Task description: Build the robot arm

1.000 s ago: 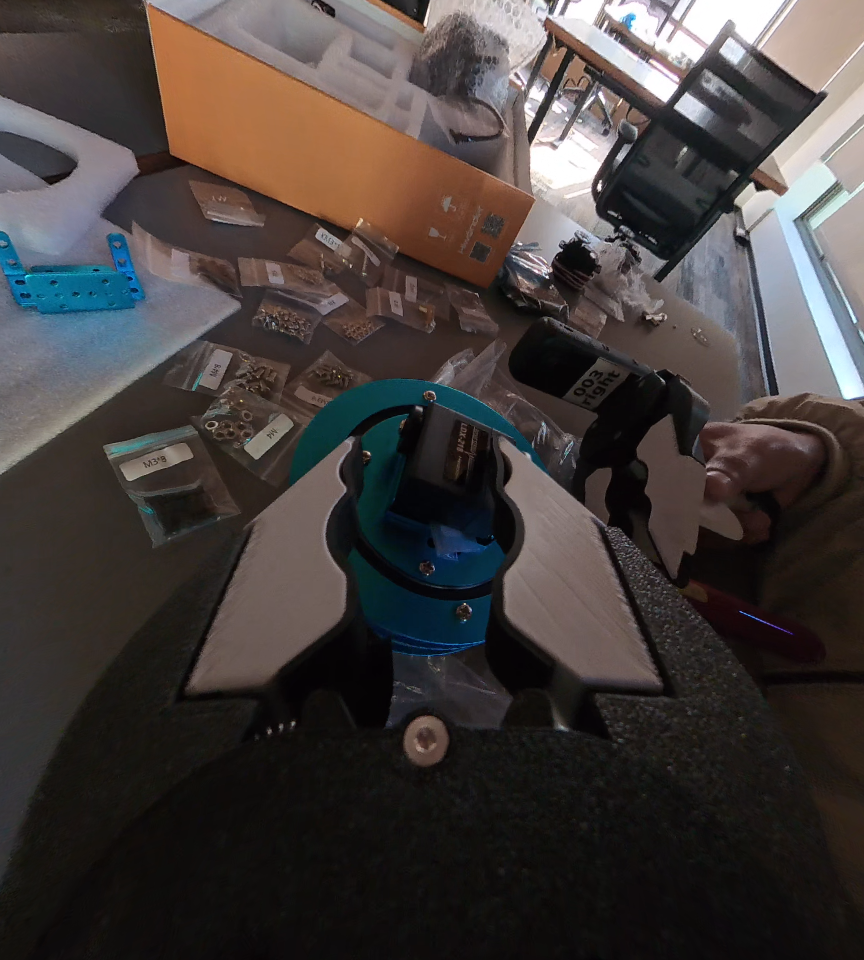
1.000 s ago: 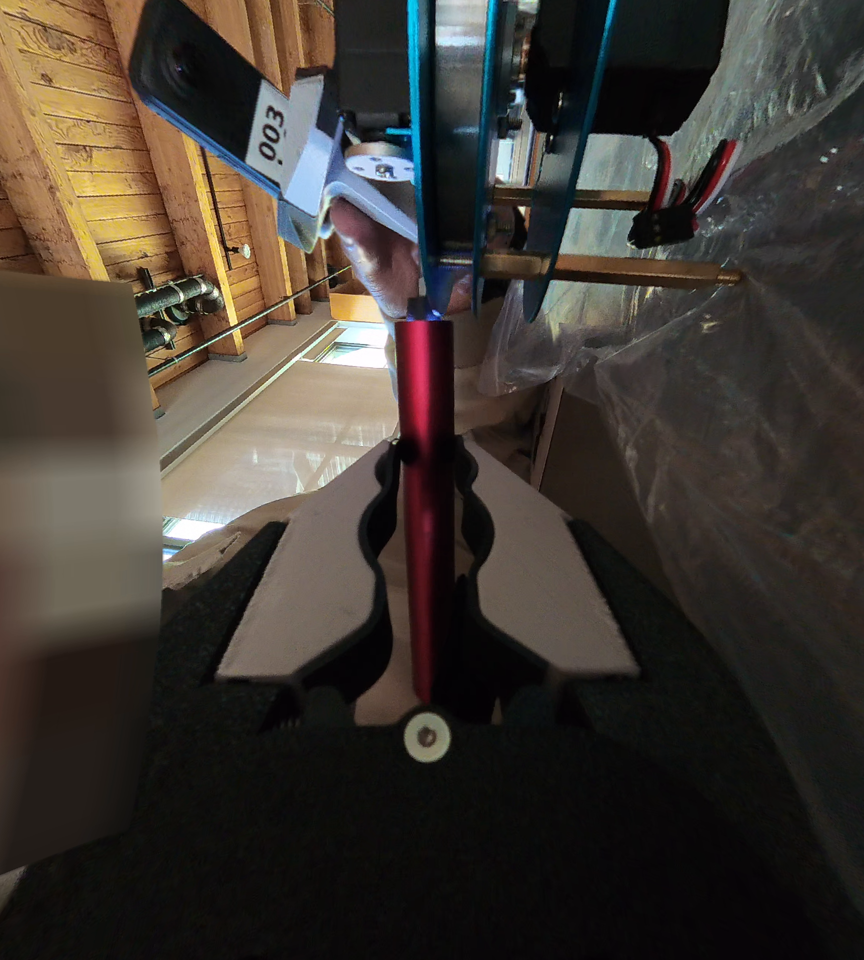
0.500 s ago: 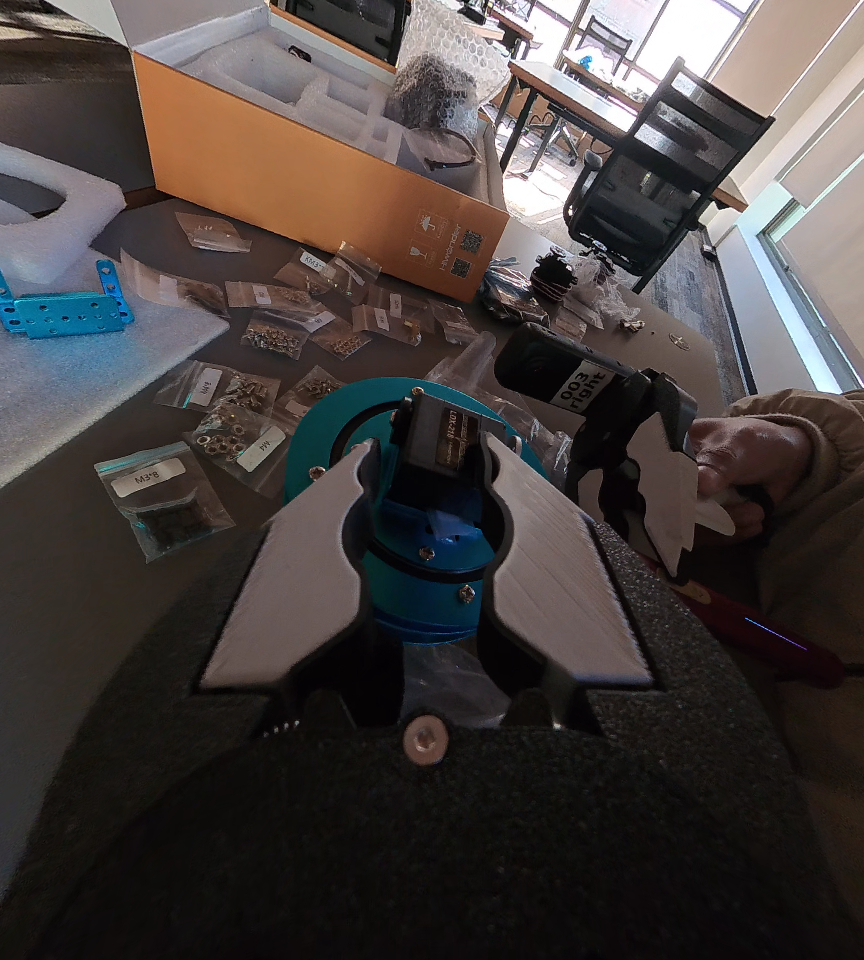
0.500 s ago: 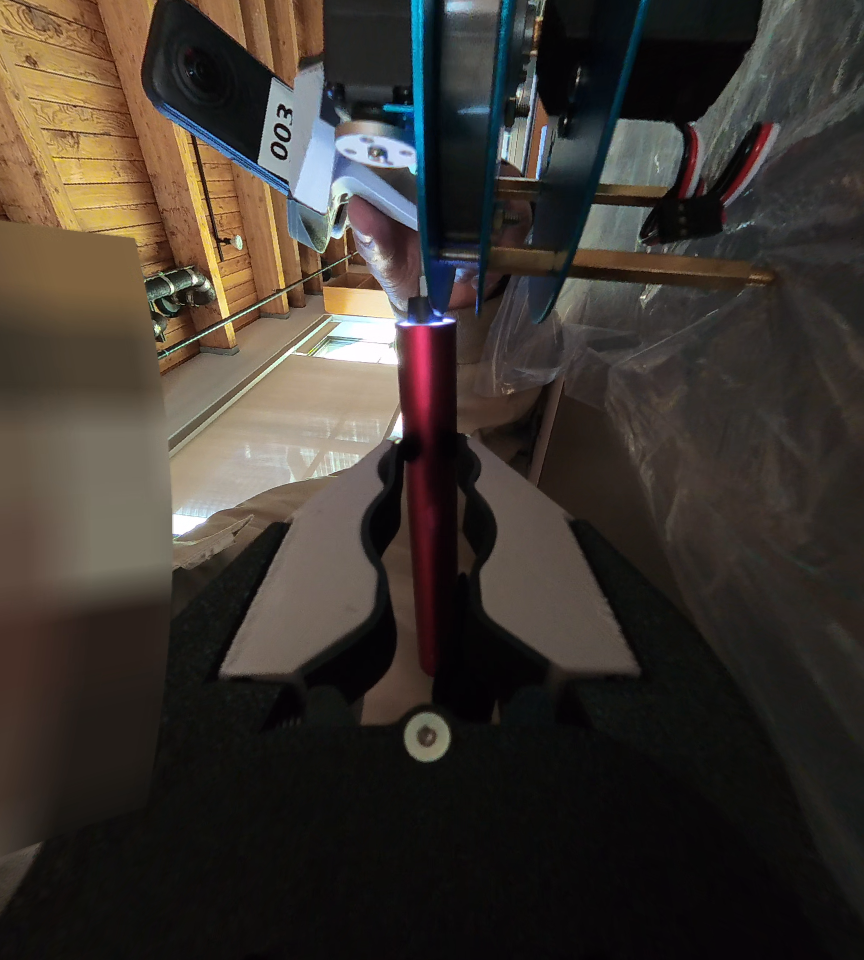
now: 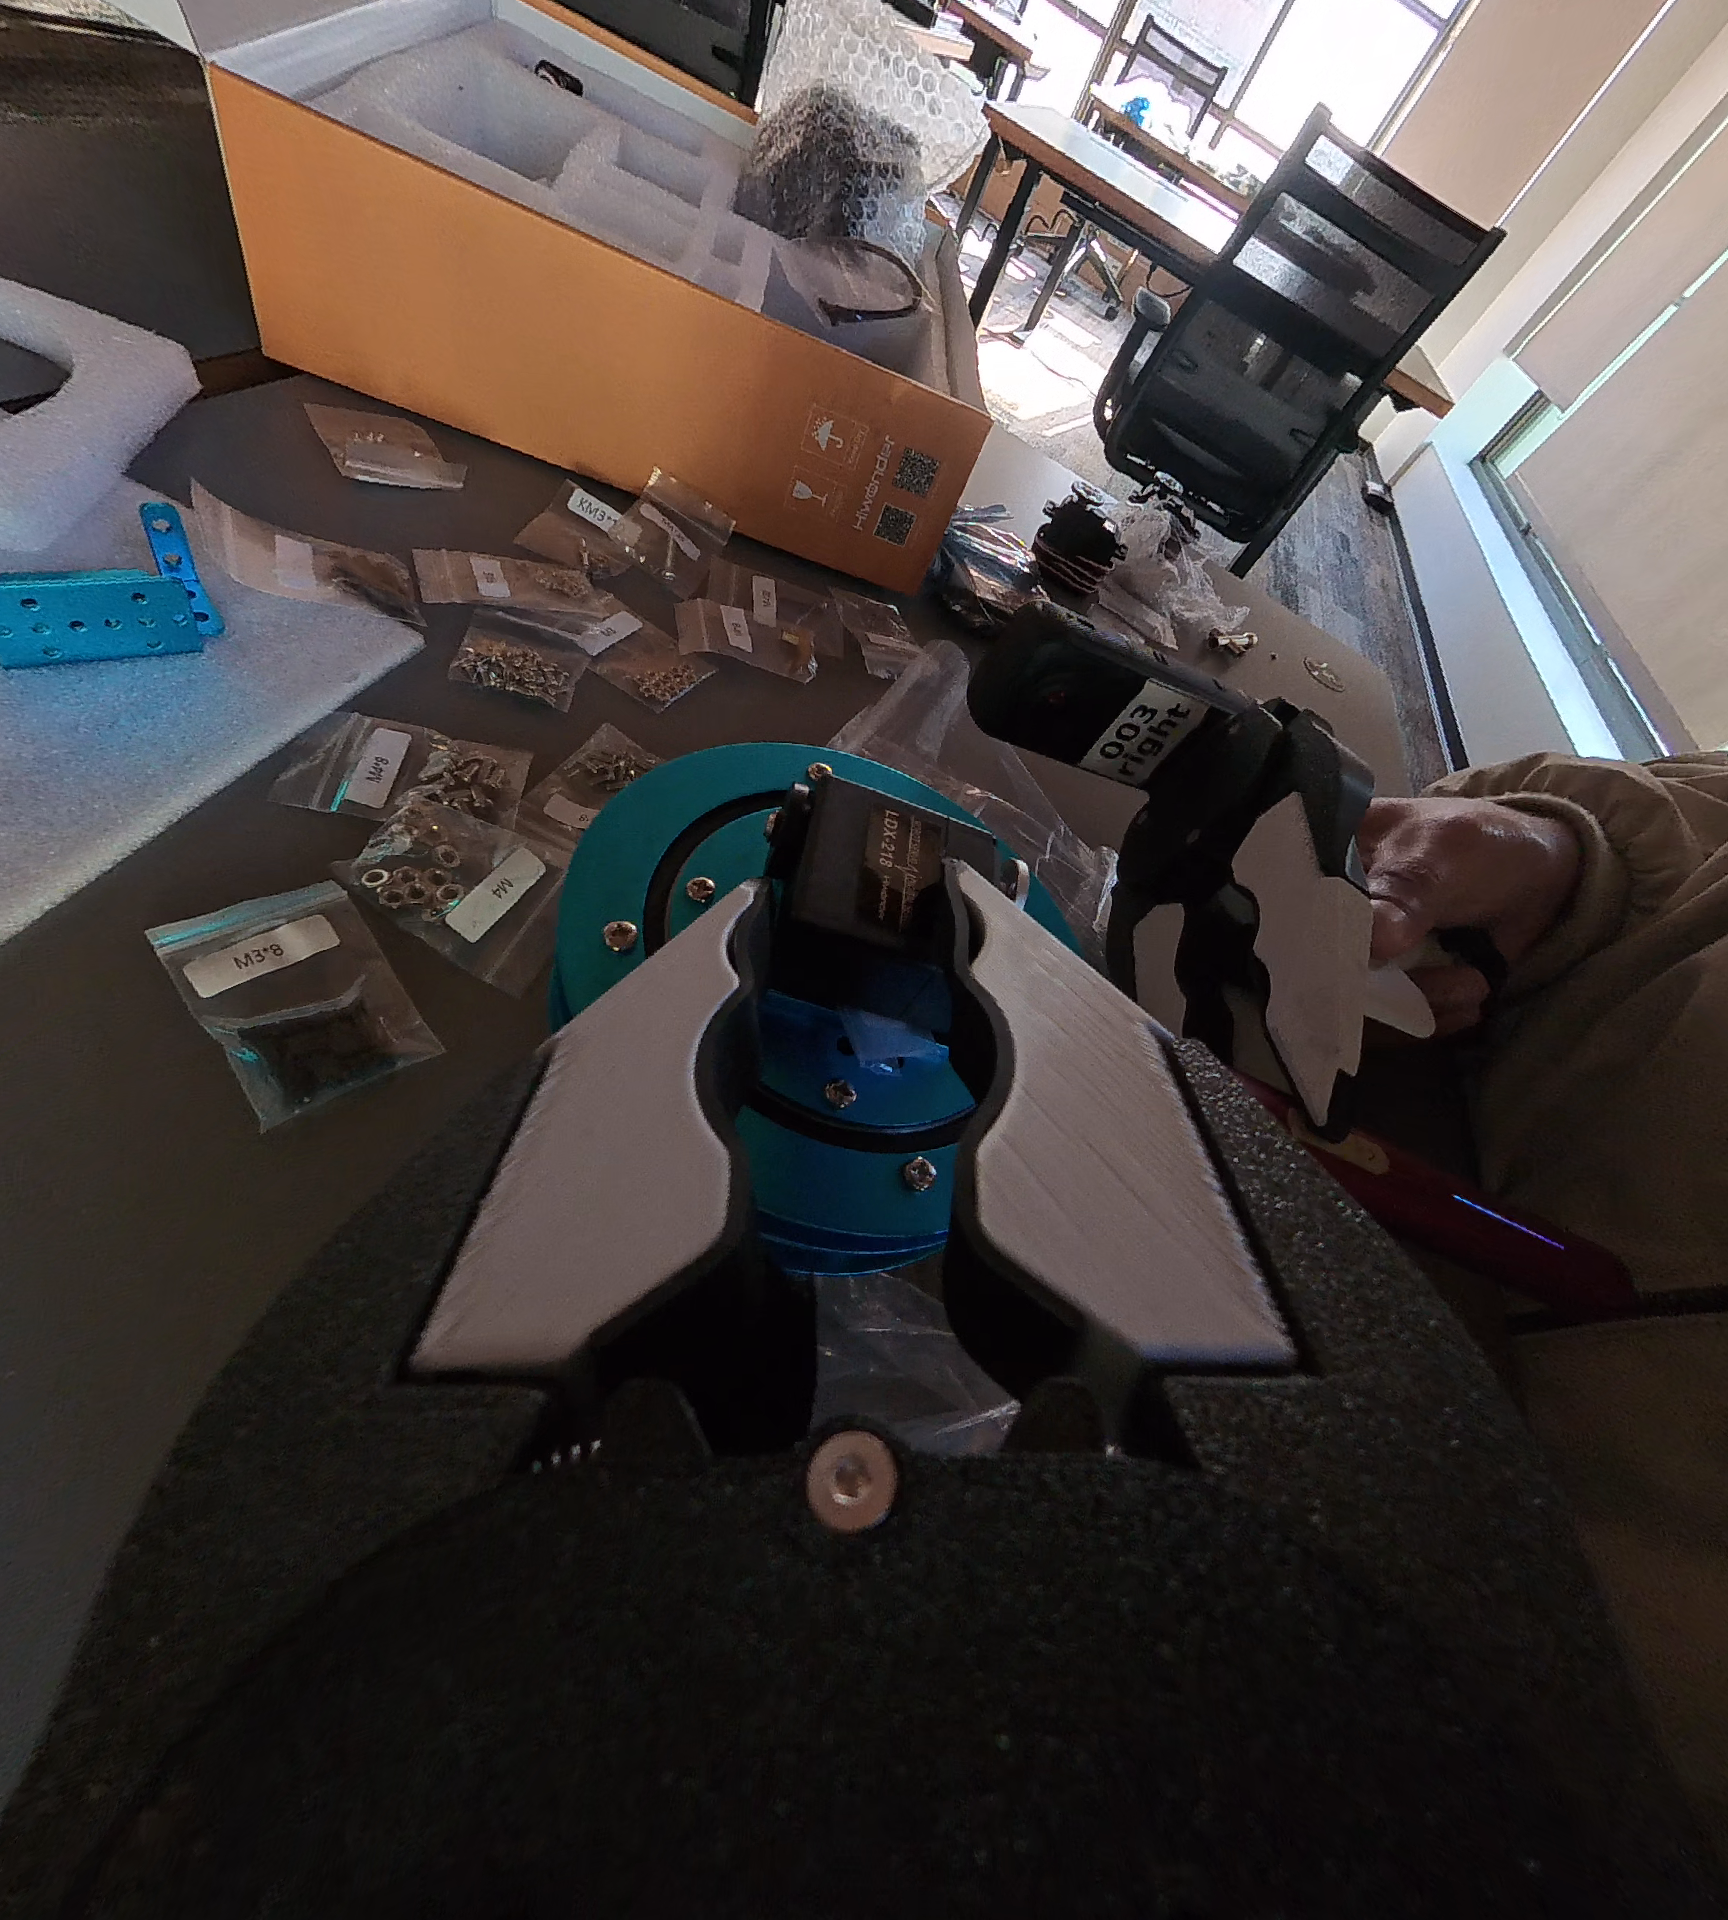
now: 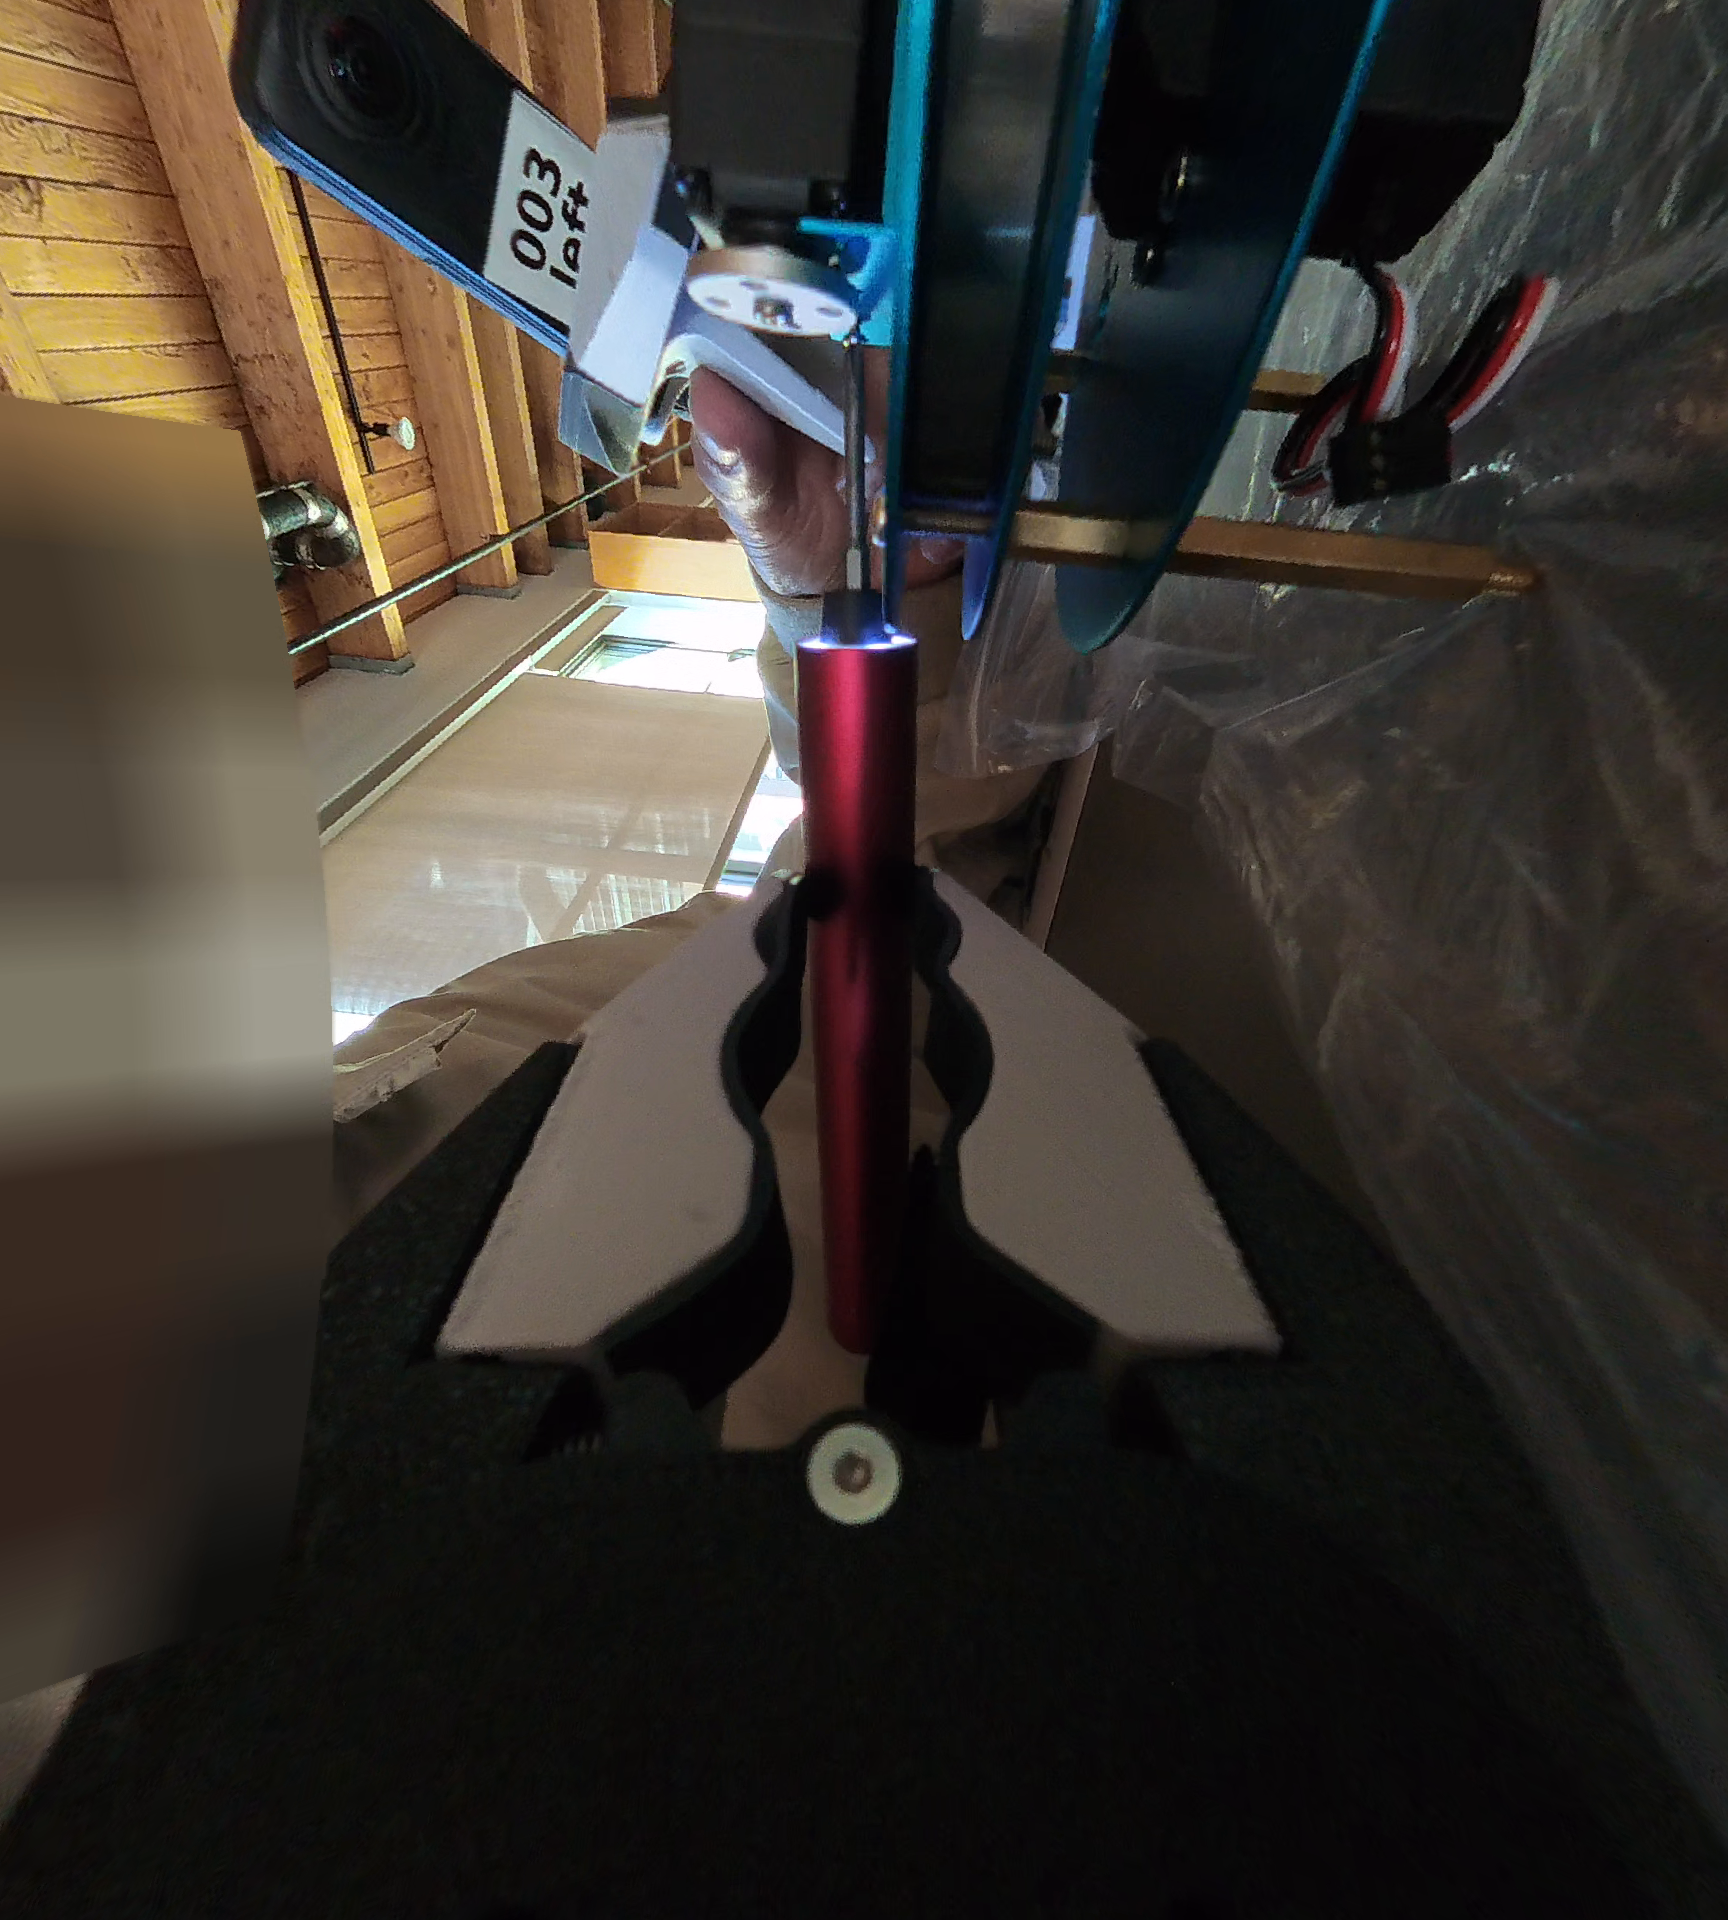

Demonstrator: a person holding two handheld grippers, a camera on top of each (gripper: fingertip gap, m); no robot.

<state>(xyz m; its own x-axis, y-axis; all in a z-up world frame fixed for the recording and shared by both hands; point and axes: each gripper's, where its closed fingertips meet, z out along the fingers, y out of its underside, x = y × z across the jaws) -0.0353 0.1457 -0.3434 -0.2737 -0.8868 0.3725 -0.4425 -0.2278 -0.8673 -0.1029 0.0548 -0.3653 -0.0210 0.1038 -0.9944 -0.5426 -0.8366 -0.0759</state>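
While the left tongs [image 5: 855, 914] clench a boxy black servo [image 5: 865, 868] on round teal metal discs [image 5: 631, 862], the right tongs [image 6: 855, 904] grip a smooth red cylindrical screwdriver [image 6: 855, 935], its thin bit beside them above the bench [image 5: 60, 1195].

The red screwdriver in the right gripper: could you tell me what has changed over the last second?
The red screwdriver has backed off a little from the blue assembly; its thin bit is now exposed. Nothing was released: the right gripper stays clamped on it, the left gripper on the black servo.
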